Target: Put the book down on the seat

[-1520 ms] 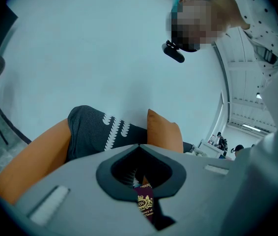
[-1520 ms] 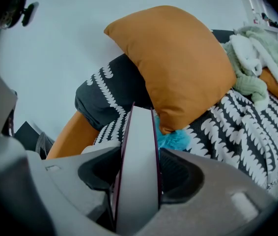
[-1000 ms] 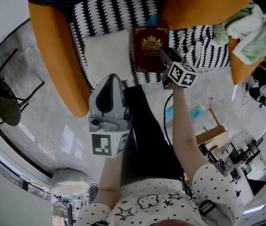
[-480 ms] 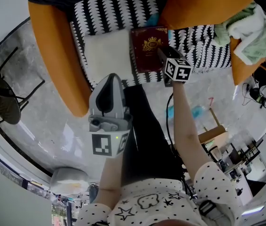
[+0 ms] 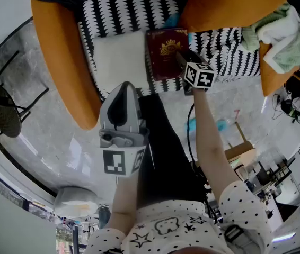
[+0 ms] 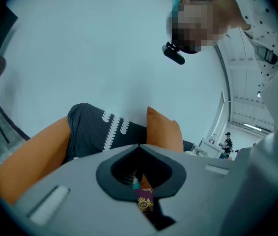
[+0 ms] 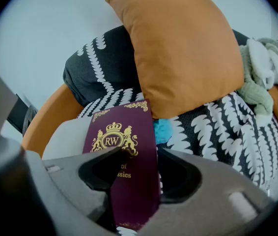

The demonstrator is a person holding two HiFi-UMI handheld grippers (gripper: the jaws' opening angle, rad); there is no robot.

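Black-and-white patterned seat [image 5: 139, 15] of an orange armchair [image 5: 60, 62] lies under the maroon gold-crested book [image 5: 163, 52], clamped by its near edge in the right tool [image 5: 181, 58]; lowering it flat beside the white pad [image 5: 121, 57] before releasing seems best, while the left tool [image 5: 123, 94] hangs closed and empty.

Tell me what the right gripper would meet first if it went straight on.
Probably the orange cushion on the black-and-white patterned seat, though depth is unclear; the right gripper is shut on the maroon book.
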